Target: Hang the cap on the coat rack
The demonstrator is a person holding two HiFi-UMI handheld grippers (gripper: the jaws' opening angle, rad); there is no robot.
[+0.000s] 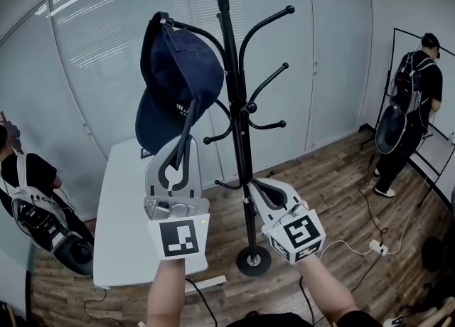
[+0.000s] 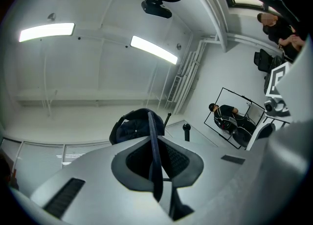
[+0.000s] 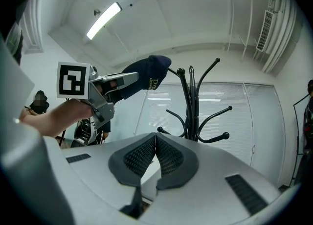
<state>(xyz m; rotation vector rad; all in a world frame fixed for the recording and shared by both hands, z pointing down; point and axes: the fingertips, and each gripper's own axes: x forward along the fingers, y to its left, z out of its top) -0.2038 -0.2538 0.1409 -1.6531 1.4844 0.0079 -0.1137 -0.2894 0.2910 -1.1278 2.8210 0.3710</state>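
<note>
A navy cap [image 1: 182, 70] is held up against the black coat rack [image 1: 237, 105]. Its back opening sits at the tip of the upper left hook [image 1: 168, 21]. My left gripper [image 1: 183, 149] is shut on the cap's brim from below. In the left gripper view the thin brim edge [image 2: 155, 155] runs between the pads, with the crown [image 2: 133, 127] beyond. My right gripper [image 1: 260, 188] is shut and holds nothing, low beside the rack's pole. The right gripper view shows its closed pads [image 3: 146, 154], the cap [image 3: 146, 74] and the rack [image 3: 193, 105].
A white table [image 1: 124, 212] stands behind and left of the rack's round base [image 1: 253, 261]. One person [image 1: 32, 201] stands at the left and another [image 1: 414, 98] at the far right by a black frame. Cables [image 1: 370, 247] lie on the wood floor.
</note>
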